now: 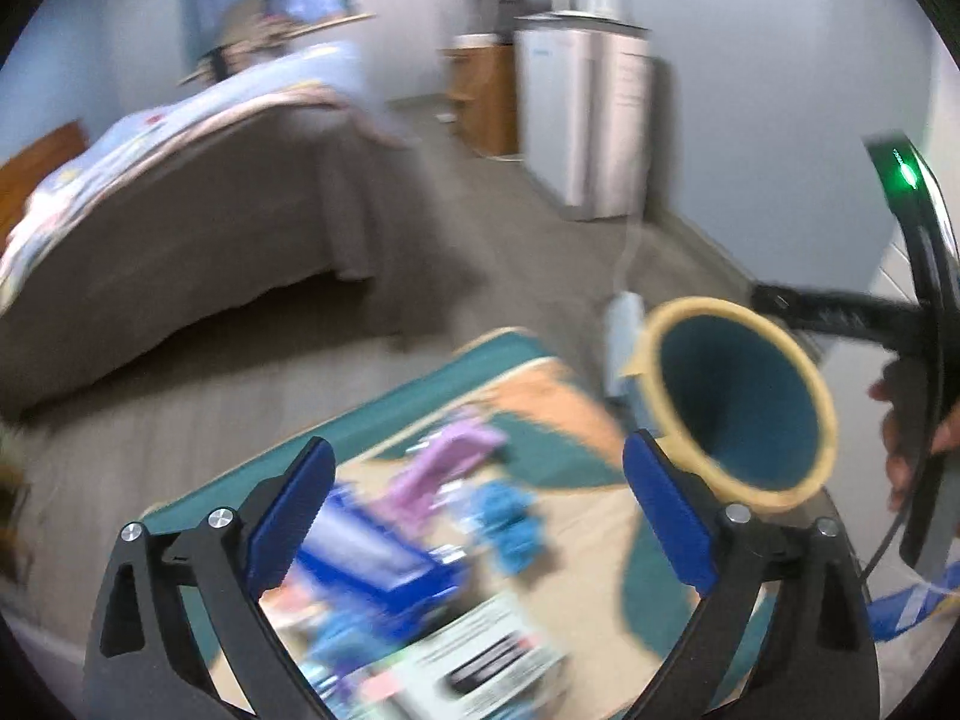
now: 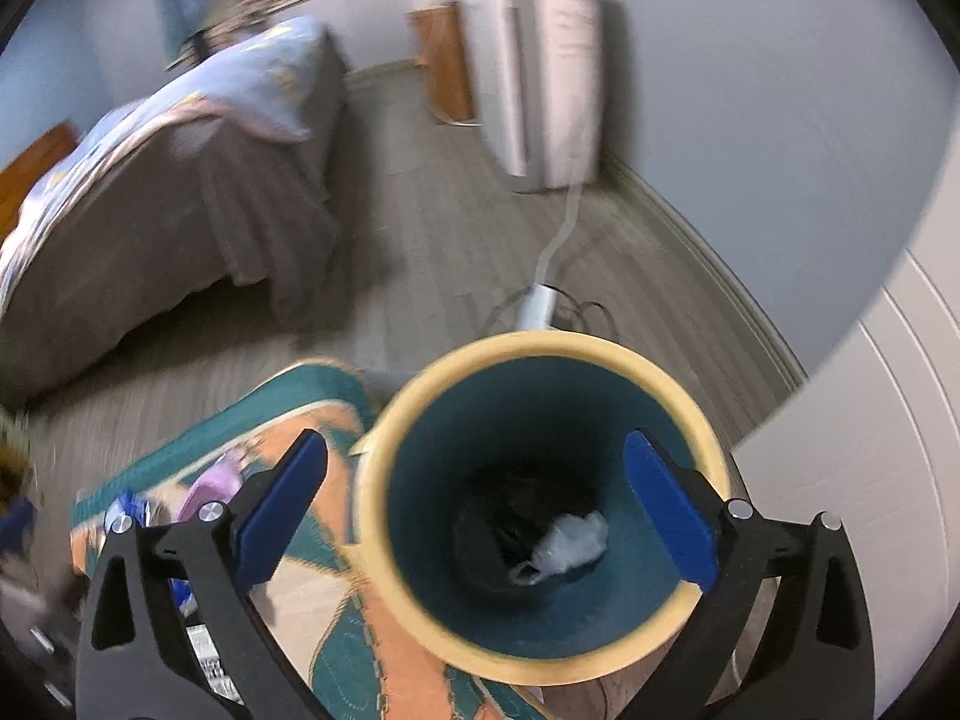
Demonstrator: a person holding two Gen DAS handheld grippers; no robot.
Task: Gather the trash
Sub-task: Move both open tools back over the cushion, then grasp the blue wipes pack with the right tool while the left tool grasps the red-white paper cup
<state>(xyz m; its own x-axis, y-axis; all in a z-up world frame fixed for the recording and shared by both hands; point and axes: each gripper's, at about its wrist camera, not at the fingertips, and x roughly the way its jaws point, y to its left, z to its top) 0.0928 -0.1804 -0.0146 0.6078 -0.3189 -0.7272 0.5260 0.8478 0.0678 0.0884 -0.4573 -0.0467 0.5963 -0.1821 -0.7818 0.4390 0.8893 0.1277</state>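
A teal waste bin with a yellow rim [image 2: 540,504] stands at the edge of a patterned rug [image 2: 336,648]. My right gripper [image 2: 480,516] hangs open and empty right above the bin's mouth. Crumpled pale plastic trash [image 2: 567,546] lies at the bin's bottom beside something dark. My left gripper [image 1: 480,516] is open and empty above the rug, over blurred litter: a blue wrapper [image 1: 378,558], a purple item [image 1: 438,468], a light blue crumpled piece [image 1: 510,522] and a white printed box [image 1: 486,654]. The bin [image 1: 738,402] is to its right.
A bed with a grey skirt [image 1: 198,222] stands to the left. A white appliance [image 2: 540,78] with a hose and a wooden cabinet [image 1: 486,96] stand by the far wall. A white door [image 2: 870,480] is at right. The hand holding the right gripper [image 1: 918,420] shows at right.
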